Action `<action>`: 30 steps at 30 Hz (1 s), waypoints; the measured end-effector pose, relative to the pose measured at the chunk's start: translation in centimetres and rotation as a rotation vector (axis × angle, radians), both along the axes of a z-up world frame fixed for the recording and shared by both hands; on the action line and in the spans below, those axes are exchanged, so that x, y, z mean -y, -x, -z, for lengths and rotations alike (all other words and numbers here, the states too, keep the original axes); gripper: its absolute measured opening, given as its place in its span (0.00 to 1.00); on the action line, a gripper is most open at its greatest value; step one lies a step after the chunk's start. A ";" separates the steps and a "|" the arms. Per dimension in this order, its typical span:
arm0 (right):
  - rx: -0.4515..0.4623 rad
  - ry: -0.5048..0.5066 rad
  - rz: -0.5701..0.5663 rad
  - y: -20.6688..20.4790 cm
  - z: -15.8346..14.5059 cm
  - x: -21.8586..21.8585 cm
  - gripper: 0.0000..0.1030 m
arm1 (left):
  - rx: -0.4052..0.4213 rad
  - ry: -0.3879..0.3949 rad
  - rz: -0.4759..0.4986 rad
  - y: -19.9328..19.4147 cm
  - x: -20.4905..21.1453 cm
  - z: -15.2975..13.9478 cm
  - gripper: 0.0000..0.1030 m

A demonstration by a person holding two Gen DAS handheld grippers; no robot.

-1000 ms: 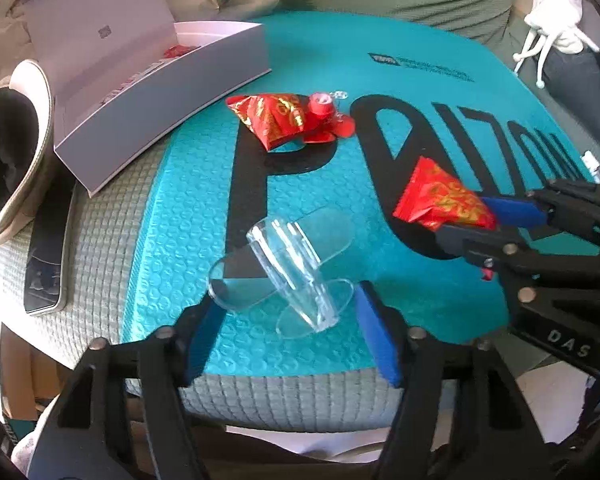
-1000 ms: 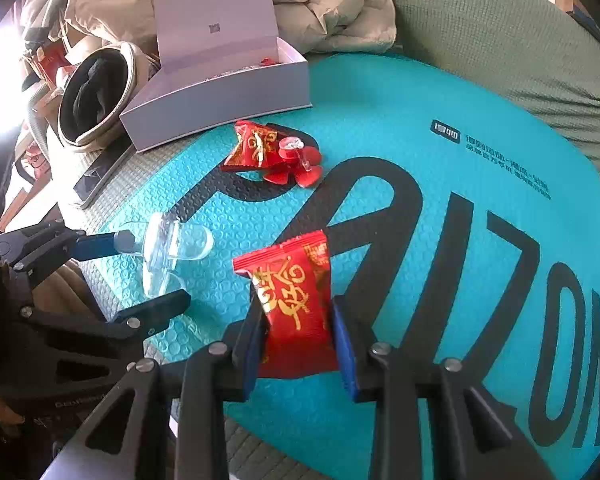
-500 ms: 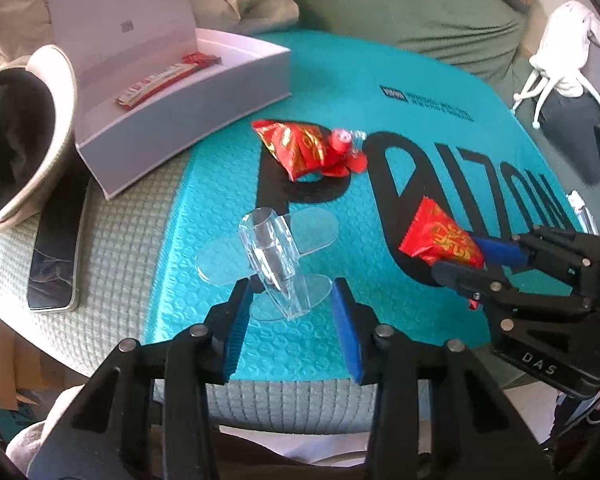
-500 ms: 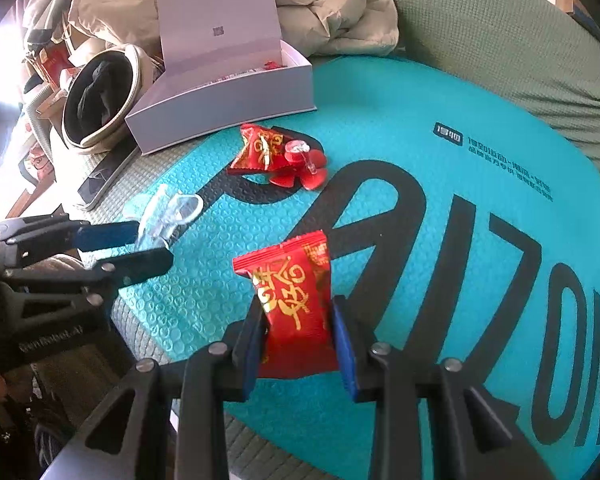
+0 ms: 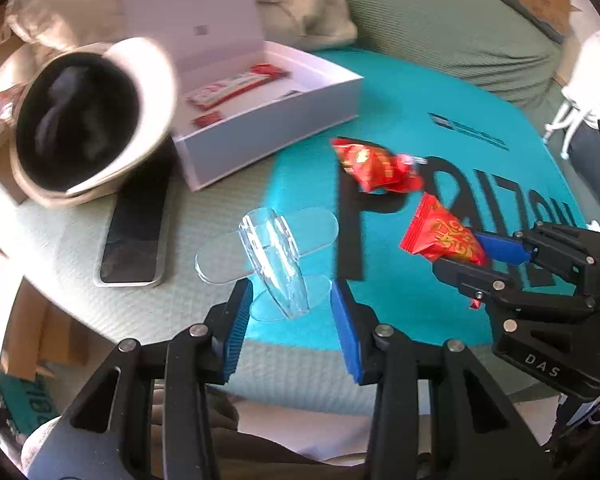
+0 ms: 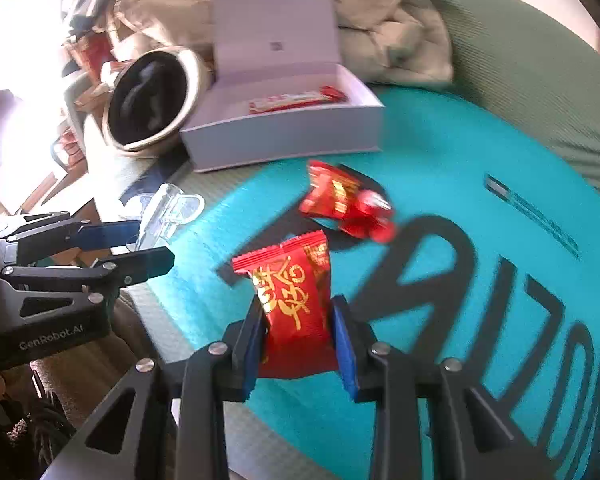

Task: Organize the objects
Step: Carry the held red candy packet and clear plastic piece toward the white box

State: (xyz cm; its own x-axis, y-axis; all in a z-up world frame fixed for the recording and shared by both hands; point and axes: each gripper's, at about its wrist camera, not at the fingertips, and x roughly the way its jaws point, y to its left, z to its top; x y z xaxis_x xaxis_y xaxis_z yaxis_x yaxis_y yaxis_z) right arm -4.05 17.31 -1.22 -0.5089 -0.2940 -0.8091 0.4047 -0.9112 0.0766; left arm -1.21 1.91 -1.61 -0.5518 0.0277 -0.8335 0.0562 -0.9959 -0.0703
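Since 1 s ago both grippers have lifted off the teal mat and the white box now sits closer, upper centre in the left wrist view, with its interior visible. Left gripper has narrowed from wide open and now clamps the clear plastic stand, blue pads against its lower end, stand held above the mat edge, centre of frame. Right gripper is closed on the red snack packet, packet upright between the pads, lower centre in the right wrist view; same packet shows at right in the left view. A 2nd red packet with a small red item touching it lies on the mat, centre of frame, near the box front. Box lid stands open; a long red-and-white wrapper lies inside. Beige helmet sits upper left beside the box, a dark phone just below it.
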 end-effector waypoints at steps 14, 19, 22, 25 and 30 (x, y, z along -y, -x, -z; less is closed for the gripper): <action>-0.026 0.020 -0.215 -2.0 -1.0 8.2 0.31 | 0.002 -0.004 -0.226 -6.4 7.0 -0.1 0.38; -0.025 0.012 -0.263 -3.3 -1.2 10.5 0.31 | 0.003 -0.015 -0.266 -8.2 8.3 0.0 0.38; -0.025 0.008 -0.283 -3.8 -1.2 11.5 0.31 | 0.005 -0.015 -0.281 -9.0 8.9 0.2 0.38; -0.020 0.009 -0.293 -3.8 -1.2 12.2 0.31 | 0.012 -0.015 -0.283 -9.1 9.4 0.3 0.38; -0.015 0.009 -0.293 -3.5 -1.2 12.7 0.31 | 0.008 -0.020 -0.252 -7.4 9.3 0.2 0.38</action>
State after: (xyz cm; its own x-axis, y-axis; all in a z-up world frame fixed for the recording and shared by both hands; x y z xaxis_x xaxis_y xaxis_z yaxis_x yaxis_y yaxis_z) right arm -0.55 4.57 -0.06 -0.4129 -0.4372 -0.7990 0.6519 -0.7545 0.0759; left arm 6.23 -7.38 -1.83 -0.5369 -0.0931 -0.8385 0.3029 -0.9489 -0.0885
